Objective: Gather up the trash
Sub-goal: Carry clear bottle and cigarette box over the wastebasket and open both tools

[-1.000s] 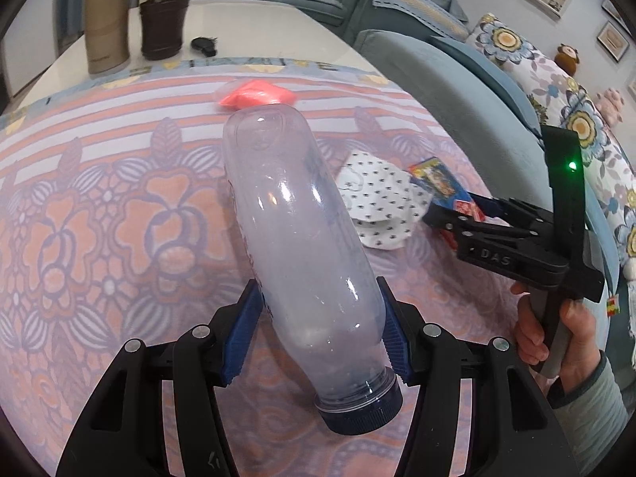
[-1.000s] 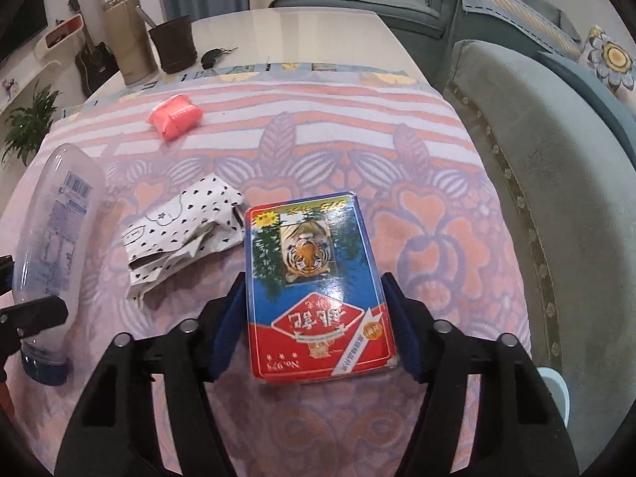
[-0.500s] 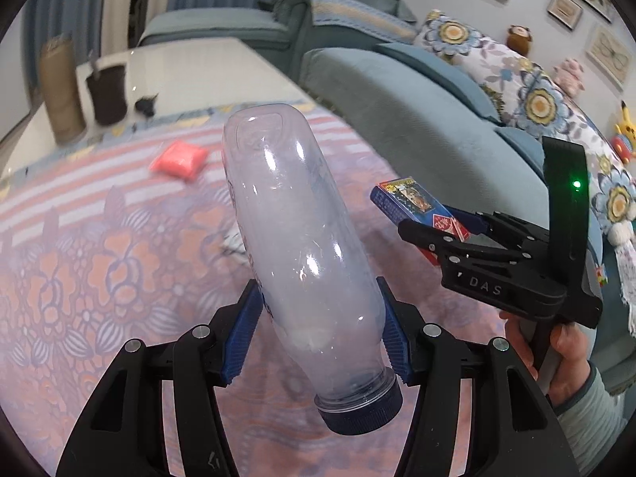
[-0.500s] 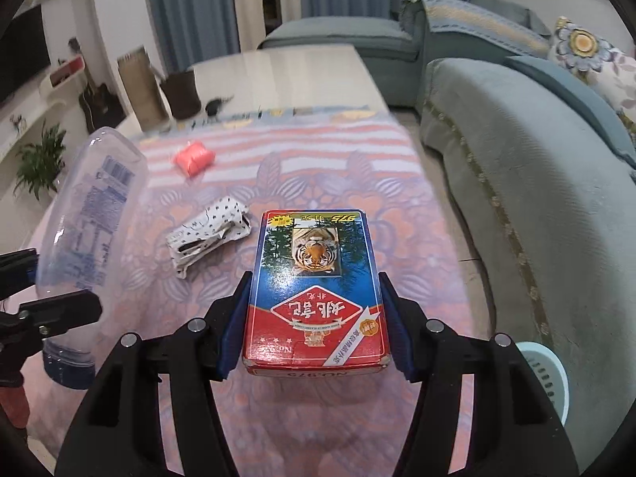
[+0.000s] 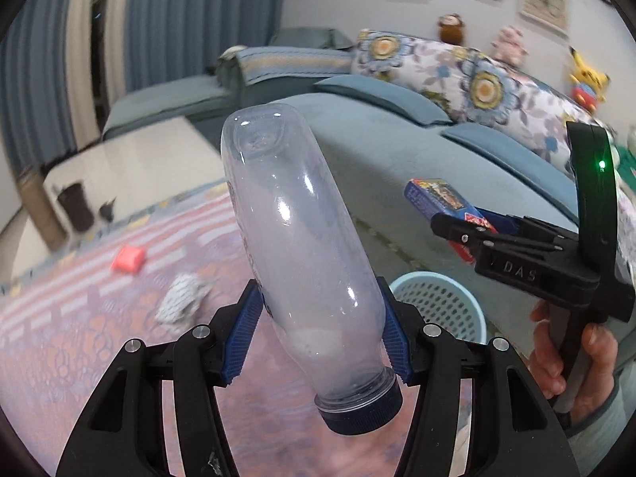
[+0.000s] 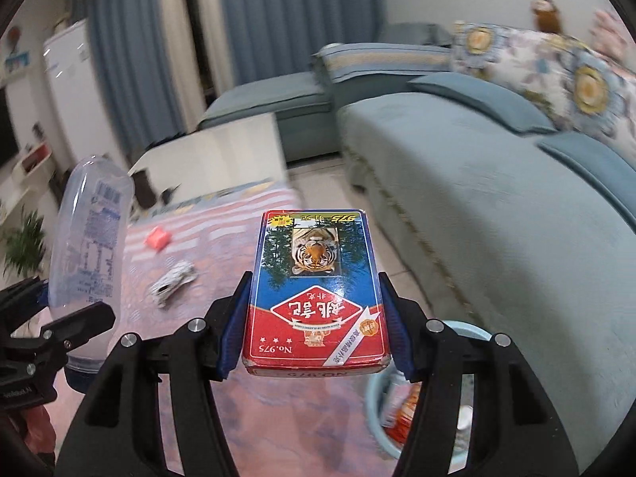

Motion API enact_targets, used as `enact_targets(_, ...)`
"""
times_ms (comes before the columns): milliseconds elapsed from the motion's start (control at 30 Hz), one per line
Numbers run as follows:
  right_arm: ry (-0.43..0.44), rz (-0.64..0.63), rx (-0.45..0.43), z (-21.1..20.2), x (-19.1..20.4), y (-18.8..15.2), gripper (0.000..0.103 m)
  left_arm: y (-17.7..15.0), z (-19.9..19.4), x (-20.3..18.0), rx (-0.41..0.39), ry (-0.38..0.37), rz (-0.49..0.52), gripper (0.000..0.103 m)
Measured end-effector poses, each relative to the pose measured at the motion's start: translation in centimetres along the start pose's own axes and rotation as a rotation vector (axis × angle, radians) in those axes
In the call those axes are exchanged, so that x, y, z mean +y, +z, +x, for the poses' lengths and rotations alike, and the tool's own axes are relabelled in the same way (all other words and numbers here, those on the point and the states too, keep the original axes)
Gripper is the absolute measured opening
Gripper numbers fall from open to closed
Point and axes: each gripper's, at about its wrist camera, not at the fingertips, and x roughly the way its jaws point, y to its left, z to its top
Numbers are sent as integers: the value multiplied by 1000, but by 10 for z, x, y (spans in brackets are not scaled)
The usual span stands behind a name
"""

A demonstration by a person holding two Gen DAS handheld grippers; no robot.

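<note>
My left gripper (image 5: 316,334) is shut on a clear plastic bottle (image 5: 296,238) with a dark blue cap, held high above the table, cap towards me. My right gripper (image 6: 314,326) is shut on a red and blue playing-card box (image 6: 314,286) with a tiger picture, also lifted; the box also shows in the left wrist view (image 5: 439,196). The bottle shows at the left of the right wrist view (image 6: 89,246). A light blue trash basket (image 5: 473,310) stands on the floor below, between table and sofa; in the right wrist view (image 6: 373,405) it holds some wrappers.
A crumpled dotted paper (image 5: 179,304) and a pink-red packet (image 5: 129,258) lie on the floral tablecloth (image 5: 79,318). A dark cup (image 5: 75,204) stands at the table's far end. A blue-grey sofa (image 6: 497,206) runs along the right.
Both grippers have risen from the table with the bottle and the card box and swung right, towards the sofa. The blue basket has come into view below them.
</note>
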Motion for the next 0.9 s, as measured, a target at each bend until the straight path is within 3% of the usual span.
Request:
enact_targets(233, -113, 157, -3, -27, -91, -29, 56, 7, 27, -78, 25, -84, 103, 54)
enact_targets(433, -165, 266, 31, -27, -148, -64, 56, 8, 68, -114, 78, -175, 122, 54)
enact_targets(733, -200, 405, 146, 6, -189, -119, 56, -9, 155, -140, 261, -344, 72, 55)
enact_targets(900, -219, 473, 229, 33, -203, -144, 56, -26, 192, -145, 337, -365, 37, 55)
